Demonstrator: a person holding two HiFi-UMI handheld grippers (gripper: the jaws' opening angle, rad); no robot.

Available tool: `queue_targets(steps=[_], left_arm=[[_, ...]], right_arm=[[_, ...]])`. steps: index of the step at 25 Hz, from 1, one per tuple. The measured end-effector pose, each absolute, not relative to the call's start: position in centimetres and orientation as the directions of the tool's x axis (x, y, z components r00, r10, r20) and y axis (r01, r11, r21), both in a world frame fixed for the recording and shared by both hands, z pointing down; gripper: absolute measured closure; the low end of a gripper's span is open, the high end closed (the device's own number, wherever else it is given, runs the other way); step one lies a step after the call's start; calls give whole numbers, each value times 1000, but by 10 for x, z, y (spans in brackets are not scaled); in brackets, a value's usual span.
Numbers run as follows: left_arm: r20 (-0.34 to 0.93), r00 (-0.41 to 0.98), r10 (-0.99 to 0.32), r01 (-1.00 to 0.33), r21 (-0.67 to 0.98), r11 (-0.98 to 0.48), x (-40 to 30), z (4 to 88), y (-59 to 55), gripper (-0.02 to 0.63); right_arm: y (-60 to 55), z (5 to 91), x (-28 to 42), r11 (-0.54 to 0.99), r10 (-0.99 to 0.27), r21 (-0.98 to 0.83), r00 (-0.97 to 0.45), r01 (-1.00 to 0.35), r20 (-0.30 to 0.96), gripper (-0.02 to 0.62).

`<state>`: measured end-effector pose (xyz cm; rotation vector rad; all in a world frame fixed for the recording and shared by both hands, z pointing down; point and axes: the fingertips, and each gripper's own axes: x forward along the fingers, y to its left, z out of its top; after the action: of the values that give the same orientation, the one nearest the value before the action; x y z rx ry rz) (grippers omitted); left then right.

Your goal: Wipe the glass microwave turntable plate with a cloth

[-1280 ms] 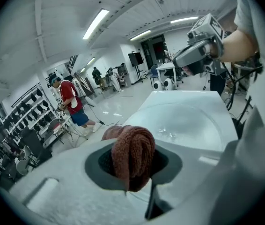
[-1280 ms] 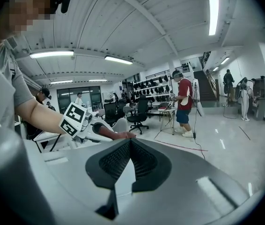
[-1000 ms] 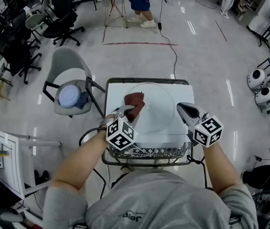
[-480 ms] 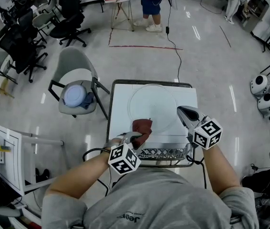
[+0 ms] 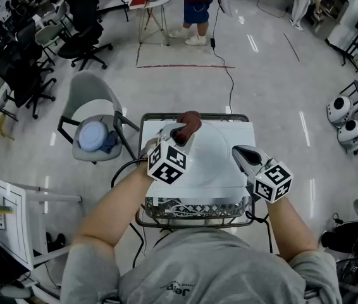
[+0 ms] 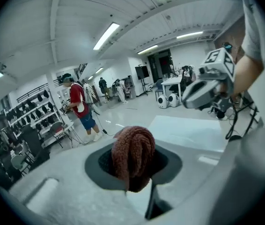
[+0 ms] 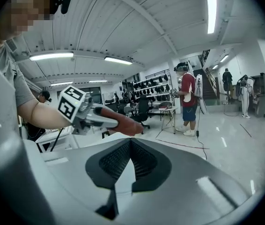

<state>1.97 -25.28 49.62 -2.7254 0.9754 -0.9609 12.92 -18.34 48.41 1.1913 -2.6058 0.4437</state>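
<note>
Maroon cloth [image 5: 190, 121] (bunched), clear plate [image 5: 216, 152] lying flat

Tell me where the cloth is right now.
Head view: the reddish-brown cloth sits pinched in the left gripper, at the white table's far edge, left of centre; the right gripper is well to its right.

— Left arm?
— Stretched forward; left gripper [image 5: 178, 133] tilted up, jaws clamped on the cloth [image 5: 190, 121].
— Right?
— Bent, nearer the body; right gripper [image 5: 237, 152] jaws together, nothing between.

Table [image 5: 245, 130] middle open between right gripper [image 5: 239, 152] and left gripper [image 5: 182, 130] clamping cloth [image 5: 190, 120]; grey chair [image 5: 93, 106] blocks left side.
</note>
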Motion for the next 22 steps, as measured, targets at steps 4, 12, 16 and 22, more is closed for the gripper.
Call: queue_targets(steps=[4, 12, 16, 22], left_arm=[[575, 531, -622, -524, -354, -774, 40, 531, -307, 524], [658, 503, -561, -452, -353, -819, 53, 574, -301, 524], [666, 522, -533, -431, -333, -838, 52, 570, -278, 523], [686, 554, -473, -375, -301, -877, 46, 571, -222, 523]], right_arm=[[-188, 487, 135, 610, -699, -174, -629, -773, 341, 586], [-195, 490, 149, 600, -707, -177, -620, -781, 340, 586], [-196, 490, 149, 602, -704, -179, -623, -778, 341, 586], [-192, 489, 141, 614, -696, -178, -634, -769, 338, 586]])
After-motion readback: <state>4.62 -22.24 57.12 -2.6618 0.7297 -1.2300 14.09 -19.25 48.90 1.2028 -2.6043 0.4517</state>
